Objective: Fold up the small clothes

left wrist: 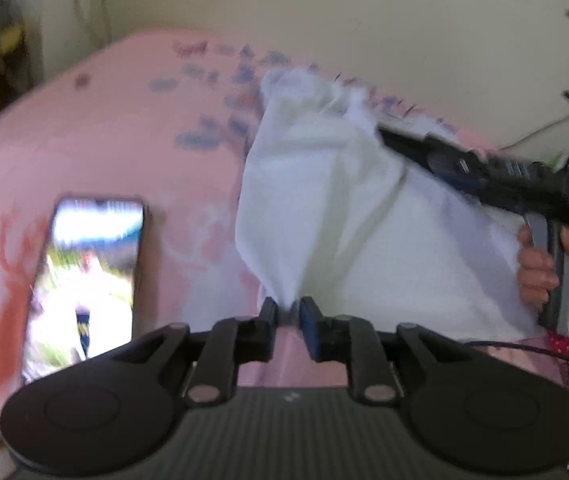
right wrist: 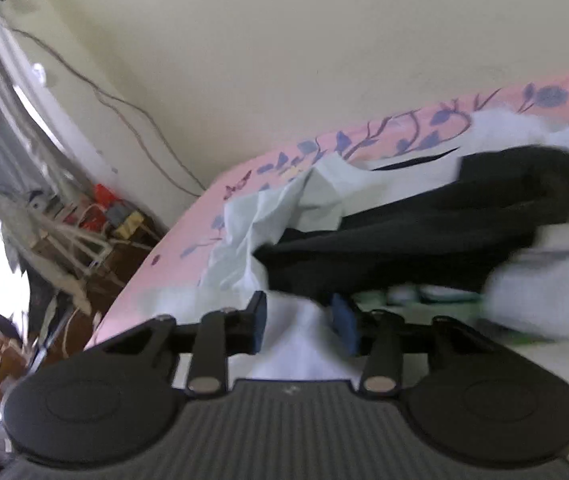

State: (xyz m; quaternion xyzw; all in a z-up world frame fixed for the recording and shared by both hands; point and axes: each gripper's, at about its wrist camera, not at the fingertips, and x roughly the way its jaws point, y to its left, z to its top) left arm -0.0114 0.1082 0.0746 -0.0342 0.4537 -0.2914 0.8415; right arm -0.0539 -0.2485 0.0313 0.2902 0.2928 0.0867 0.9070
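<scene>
A small white garment (left wrist: 324,200) hangs over the pink bedsheet (left wrist: 104,140). My left gripper (left wrist: 289,312) is shut on its near edge and holds the cloth pulled up. My right gripper (left wrist: 388,132) shows in the left wrist view, reaching into the garment's far upper edge; its tips are hidden in the cloth. In the right wrist view my right gripper (right wrist: 299,320) has its jaws apart with white cloth (right wrist: 296,344) lying between and under them. A black garment (right wrist: 424,224) lies just beyond it, on pale crumpled clothes (right wrist: 284,208).
A phone (left wrist: 88,280) with a lit screen lies on the sheet left of the garment. The bed meets a cream wall (right wrist: 284,60). Left of the bed stand cluttered boxes and cables (right wrist: 84,232). Green-printed fabric (right wrist: 424,296) lies at the right.
</scene>
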